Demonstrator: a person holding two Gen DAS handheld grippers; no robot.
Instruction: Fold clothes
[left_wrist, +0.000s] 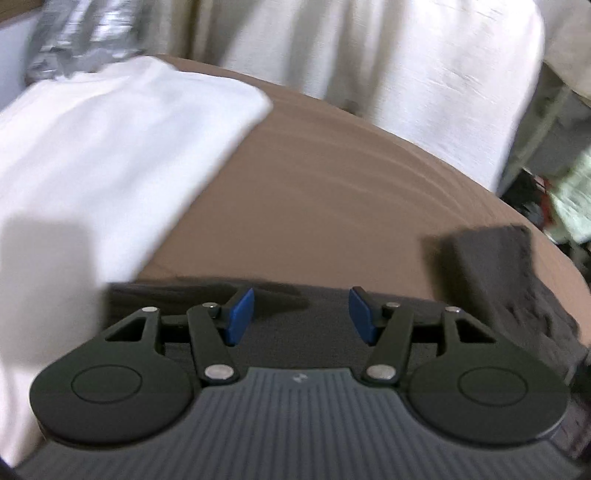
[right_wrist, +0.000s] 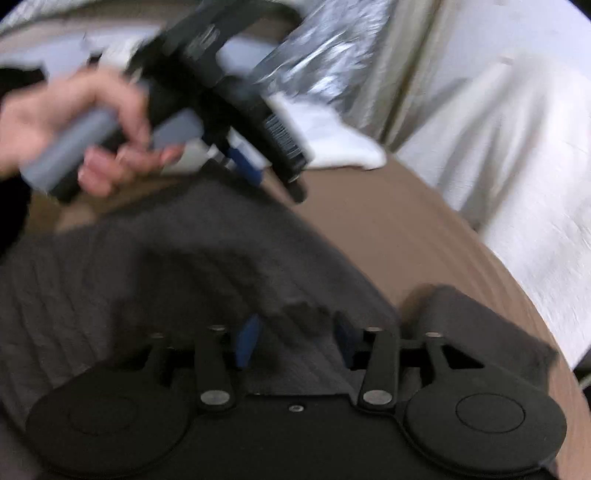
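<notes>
Left gripper (left_wrist: 301, 314) hangs with blue pads apart, nothing between them, over the near edge of the dark grey garment (right_wrist: 155, 258). Right gripper (right_wrist: 295, 339) also spread, garment's ragged edge under the gap, no grip seen. Garment lies rumpled on brown surface (left_wrist: 314, 184). Folded white cloth (left_wrist: 110, 147) at far left. Bare brown strip between them. Pale curtain (left_wrist: 369, 55) bounds far edge.
</notes>
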